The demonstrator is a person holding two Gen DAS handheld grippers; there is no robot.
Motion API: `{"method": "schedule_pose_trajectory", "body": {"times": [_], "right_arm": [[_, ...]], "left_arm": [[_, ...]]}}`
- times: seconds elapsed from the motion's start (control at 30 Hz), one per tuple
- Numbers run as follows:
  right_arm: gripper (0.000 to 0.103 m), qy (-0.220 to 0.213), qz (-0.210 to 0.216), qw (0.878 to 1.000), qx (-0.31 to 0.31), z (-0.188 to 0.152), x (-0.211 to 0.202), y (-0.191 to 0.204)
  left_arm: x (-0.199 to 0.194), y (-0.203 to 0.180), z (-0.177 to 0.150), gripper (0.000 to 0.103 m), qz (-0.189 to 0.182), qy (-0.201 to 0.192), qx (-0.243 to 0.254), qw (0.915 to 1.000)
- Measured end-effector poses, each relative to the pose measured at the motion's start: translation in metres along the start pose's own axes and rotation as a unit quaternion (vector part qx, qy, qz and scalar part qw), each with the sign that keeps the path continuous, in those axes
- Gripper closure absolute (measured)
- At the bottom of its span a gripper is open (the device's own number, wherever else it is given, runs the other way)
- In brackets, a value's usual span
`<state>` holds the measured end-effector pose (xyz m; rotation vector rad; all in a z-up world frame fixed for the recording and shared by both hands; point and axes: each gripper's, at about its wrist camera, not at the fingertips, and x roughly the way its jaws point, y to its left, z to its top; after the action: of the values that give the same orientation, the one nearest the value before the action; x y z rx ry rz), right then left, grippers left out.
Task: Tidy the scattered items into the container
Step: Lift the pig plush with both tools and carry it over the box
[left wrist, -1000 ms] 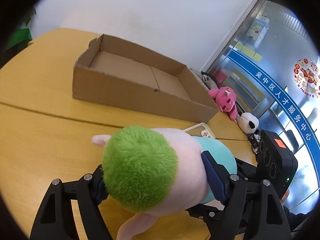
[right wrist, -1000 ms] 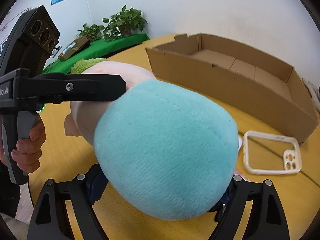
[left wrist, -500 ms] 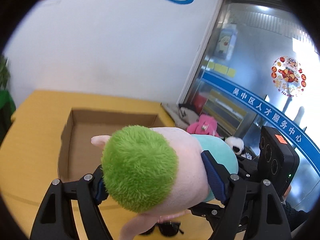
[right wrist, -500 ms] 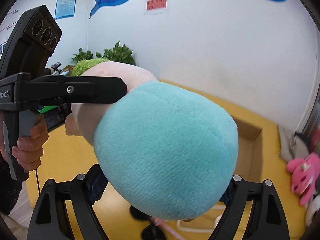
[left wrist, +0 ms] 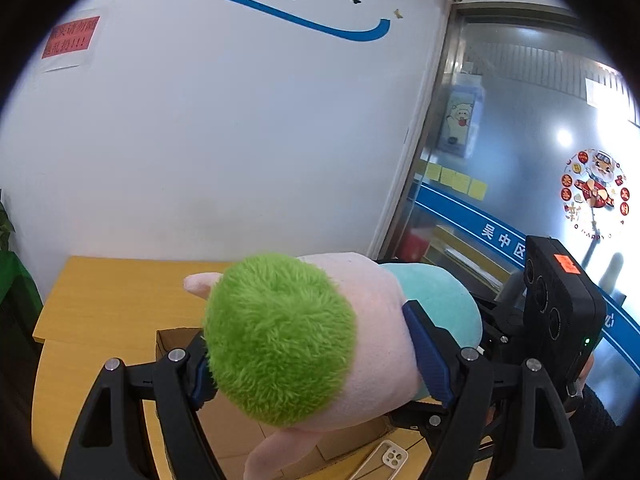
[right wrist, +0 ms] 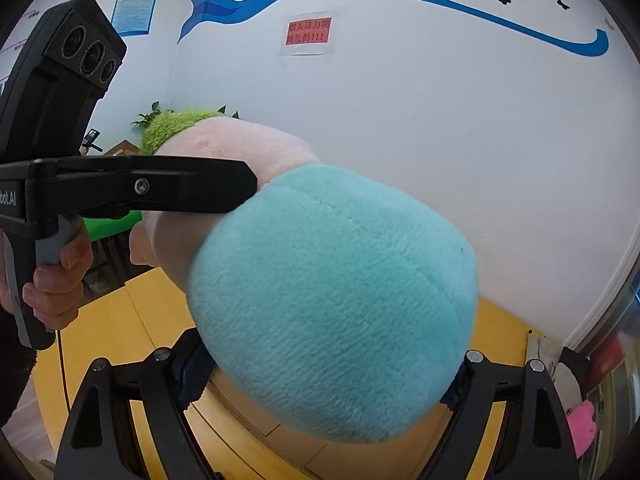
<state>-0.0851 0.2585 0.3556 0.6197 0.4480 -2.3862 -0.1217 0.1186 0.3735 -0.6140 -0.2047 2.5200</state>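
Both grippers, left gripper [left wrist: 312,364] and right gripper [right wrist: 328,376], clamp the plush toy [left wrist: 320,332]; keeping them level together should carry it over the cardboard box [left wrist: 176,340].

wrist views facing, sharing plush toy [left wrist: 320,344]

Plush doll [left wrist: 304,344] clamped in left gripper [left wrist: 316,360] jaws, above cardboard box [left wrist: 168,340]

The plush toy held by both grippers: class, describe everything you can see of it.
The plush toy is soft and furry, with shaggy green hair, a pale pink head and limbs, and a rounded turquoise body. It lies roughly sideways in the air above the yellow table. The left gripper clamps its head; the right gripper clamps its turquoise end. Its face is hidden.
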Motion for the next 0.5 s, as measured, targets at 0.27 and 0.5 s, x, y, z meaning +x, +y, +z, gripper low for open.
{"method": "schedule_pose_trajectory", "body": {"times": [0.27, 0.5], "right_arm": [[0.013, 0.014, 0.015, 1.000, 0.010, 0.039, 0.070, -0.048], [0.014, 0.050, 0.030, 0.998, 0.025, 0.018, 0.148, -0.071]], "left_arm": [[0.057, 0.052, 0.046, 0.023, 0.019, 0.003, -0.022, 0.9996], [0.130, 0.115, 0.029, 0.023, 0.020, 0.056, -0.066, 0.9961]]}}
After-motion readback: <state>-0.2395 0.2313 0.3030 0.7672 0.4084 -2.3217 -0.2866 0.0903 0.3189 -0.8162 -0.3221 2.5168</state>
